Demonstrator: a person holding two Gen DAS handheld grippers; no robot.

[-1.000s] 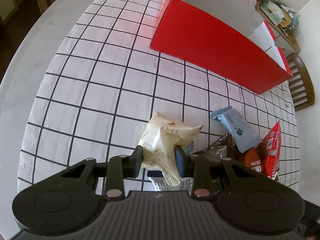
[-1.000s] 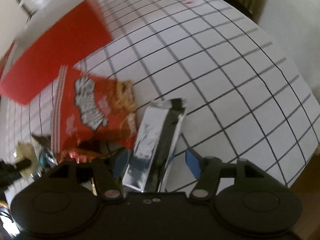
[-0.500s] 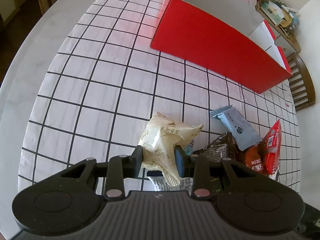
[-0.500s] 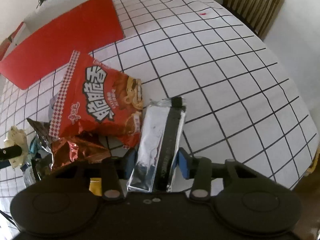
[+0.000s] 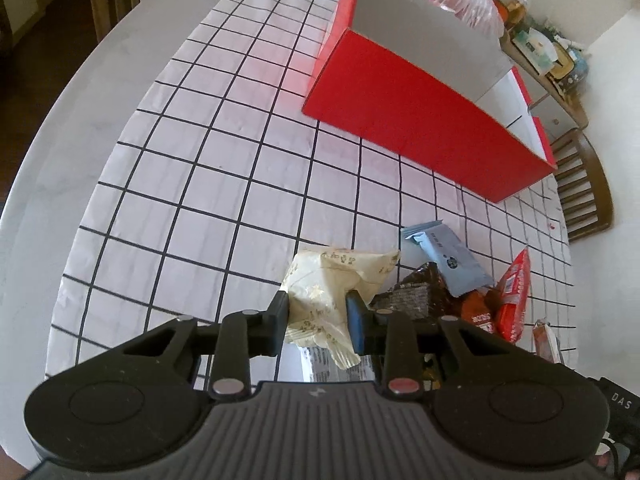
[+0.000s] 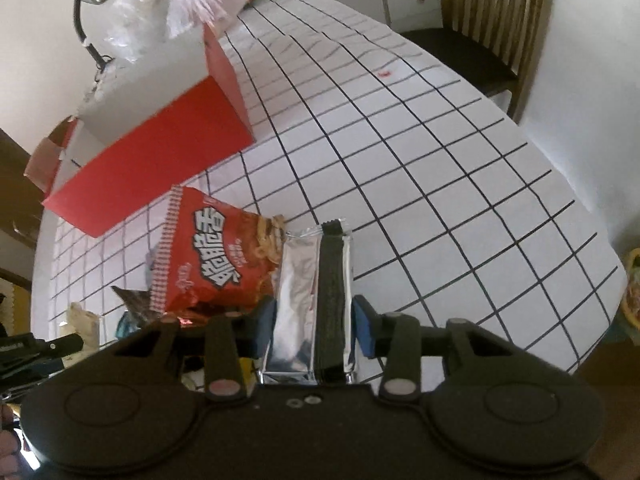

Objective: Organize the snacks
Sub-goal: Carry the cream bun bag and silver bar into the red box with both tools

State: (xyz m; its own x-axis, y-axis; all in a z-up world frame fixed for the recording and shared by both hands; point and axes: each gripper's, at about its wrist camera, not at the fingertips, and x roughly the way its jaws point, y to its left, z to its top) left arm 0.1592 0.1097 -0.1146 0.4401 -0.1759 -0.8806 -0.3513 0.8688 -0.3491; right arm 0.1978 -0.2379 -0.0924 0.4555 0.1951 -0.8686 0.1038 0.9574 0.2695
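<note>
On the counter (image 5: 80,152), a white cloth with a black grid (image 5: 224,168) lies under a red open box (image 5: 420,120) at the far side. A wooden chair (image 6: 492,12) stands beyond. The left tool (image 5: 318,318) is tightening on a cream packet (image 5: 332,292); the right tool (image 6: 314,322) clamps a silver packet (image 6: 296,300), with a red chip bag (image 6: 212,264) just left.

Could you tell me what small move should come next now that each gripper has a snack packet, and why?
Probably carry both packets toward the red box and over its open top. The left gripper is closing on the cream packet, the right gripper is shut on the silver packet, and the box lies farther back.
</note>
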